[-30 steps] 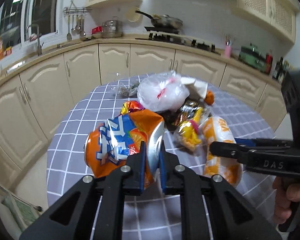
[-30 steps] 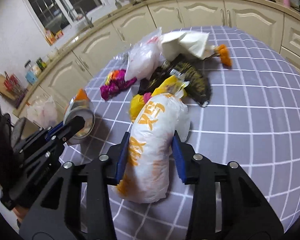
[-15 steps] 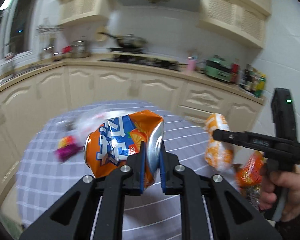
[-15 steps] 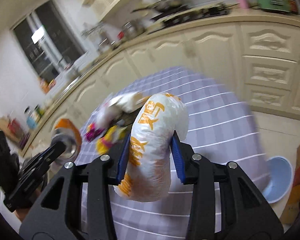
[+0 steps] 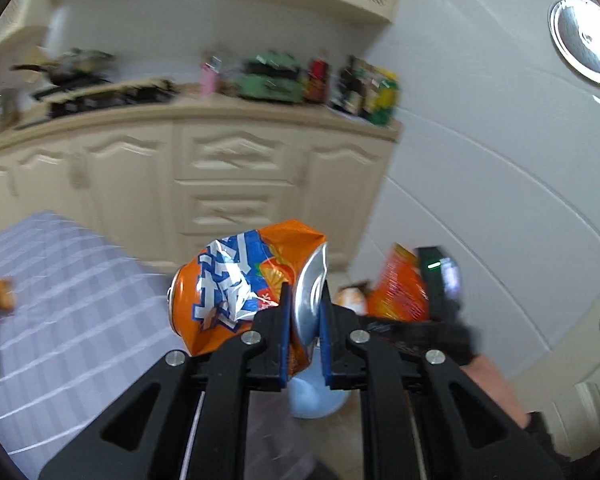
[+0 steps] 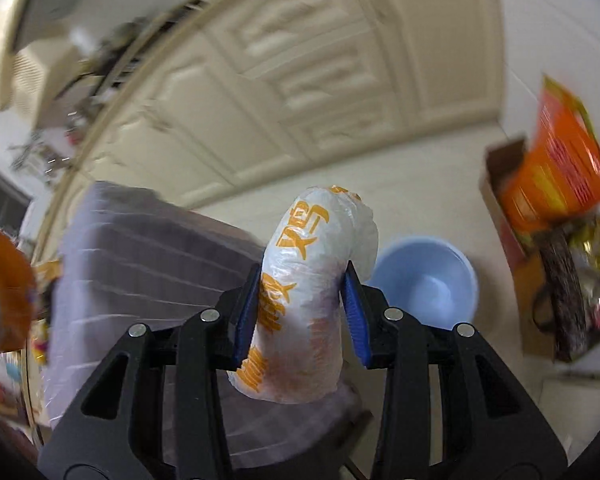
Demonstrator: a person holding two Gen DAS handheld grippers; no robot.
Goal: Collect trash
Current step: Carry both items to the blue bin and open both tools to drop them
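My left gripper (image 5: 305,320) is shut on a crushed orange and blue soda can (image 5: 240,284) and holds it in the air past the table's edge. My right gripper (image 6: 300,308) is shut on a white plastic bag with orange print (image 6: 308,280) and holds it above the floor. A light blue bin (image 6: 428,280) stands on the floor just right of the bag; in the left wrist view the bin (image 5: 316,396) shows below the can. The right gripper's body (image 5: 440,284) shows at the right of the left wrist view.
The table with its purple checked cloth (image 6: 140,264) is to the left, and it shows in the left wrist view (image 5: 60,300). A cardboard box (image 6: 512,240) with orange packets (image 6: 560,160) stands by the wall at right. Cream cabinets (image 5: 228,184) lie ahead.
Both grippers have swung right, away from the table's trash pile, carrying the can and the bag. The blue bin on the floor has come into view under them.
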